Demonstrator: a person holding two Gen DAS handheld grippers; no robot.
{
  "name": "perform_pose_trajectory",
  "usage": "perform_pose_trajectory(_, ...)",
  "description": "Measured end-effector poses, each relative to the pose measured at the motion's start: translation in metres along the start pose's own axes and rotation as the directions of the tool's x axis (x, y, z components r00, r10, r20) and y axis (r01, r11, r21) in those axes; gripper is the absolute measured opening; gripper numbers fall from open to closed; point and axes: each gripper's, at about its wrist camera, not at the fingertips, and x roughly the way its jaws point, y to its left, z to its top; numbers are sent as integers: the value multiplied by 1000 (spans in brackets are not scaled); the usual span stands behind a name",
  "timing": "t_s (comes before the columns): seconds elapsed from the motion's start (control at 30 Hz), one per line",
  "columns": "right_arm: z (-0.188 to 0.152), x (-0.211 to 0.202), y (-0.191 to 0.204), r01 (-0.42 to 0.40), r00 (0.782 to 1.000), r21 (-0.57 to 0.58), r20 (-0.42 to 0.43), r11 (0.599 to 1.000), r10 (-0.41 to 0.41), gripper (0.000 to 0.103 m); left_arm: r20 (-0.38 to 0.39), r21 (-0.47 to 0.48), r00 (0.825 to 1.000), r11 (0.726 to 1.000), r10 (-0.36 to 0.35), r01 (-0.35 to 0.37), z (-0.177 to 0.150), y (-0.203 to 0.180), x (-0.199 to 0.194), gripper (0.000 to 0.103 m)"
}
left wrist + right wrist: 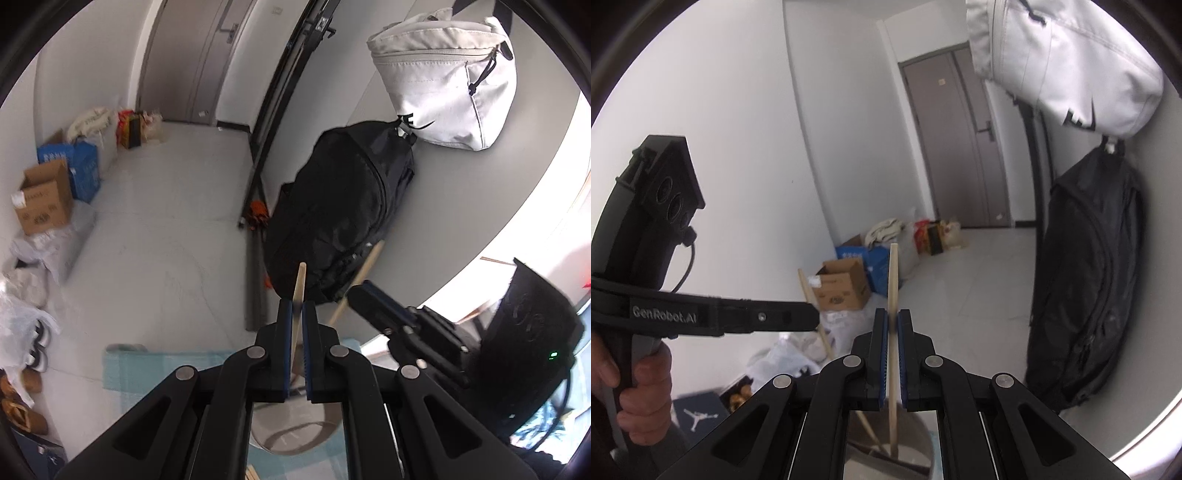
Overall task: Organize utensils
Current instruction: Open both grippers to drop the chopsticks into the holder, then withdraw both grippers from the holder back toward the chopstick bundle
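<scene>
in the left wrist view, the left claw (295, 314) is seen at the lower centre of the frame, its blue-padded jaws drawn narrow and clamped on a wooden chopstick (298, 291). the chopstick runs nearly upright between the pads, its tip rising above them in front of a black backpack (343, 206), and its lower length passing down toward a grey metal container (295, 424) at the bottom centre. the container is partly hidden by the claw's linkage and is set on a light blue cloth (147, 369).

to the right of the left claw, the right claw (365, 295) is seen from the side, with a second chopstick (364, 269) slanting through it toward the upper right; its jaws cannot be read from this view.

in the right wrist view, the right claw (893, 321) is shown at the lower centre, jaws narrow and closed on the second chopstick (893, 280), which stands almost vertical, its lower end reaching down into the grey metal container (908, 454) at the bottom of the frame. the left claw (809, 319) enters from the left edge, held by a hand (635, 387) at the lower left, with the first chopstick (812, 299) slanting through its tip.

a white bag (447, 81) is hung at the upper right above the black backpack. cardboard boxes (44, 203) are stacked against the wall at the left, and a grey door (956, 147) is seen at the upper centre.
</scene>
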Motion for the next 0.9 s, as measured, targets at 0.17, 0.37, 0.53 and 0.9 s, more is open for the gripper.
perform_pose_trajectory(0.17, -11, -11, -11, -56, 998, 117, -18, 992, 59, 17, -6, -7, 1000, 1000, 4, -4, -4, 3, -11, 5)
perform_pose_trajectory(0.37, -16, -43, -12, -22, 1000, 178, 0, 984, 22, 41, 43, -35, 997, 998, 58, -56, -9, 4, -30, 37)
perform_pose_trajectory(0.53, -15, -64, -2, -9, 1000, 174, 17, 985, 6, 52, 73, -35, 993, 995, 93, -90, -14, -2, -43, 39)
perform_pose_trajectory(0.9, -19, -100, 26, -10, 998, 168, 60, 986, 0, 83, 125, -23, 983, 991, 137, -135, -33, -13, -74, 60)
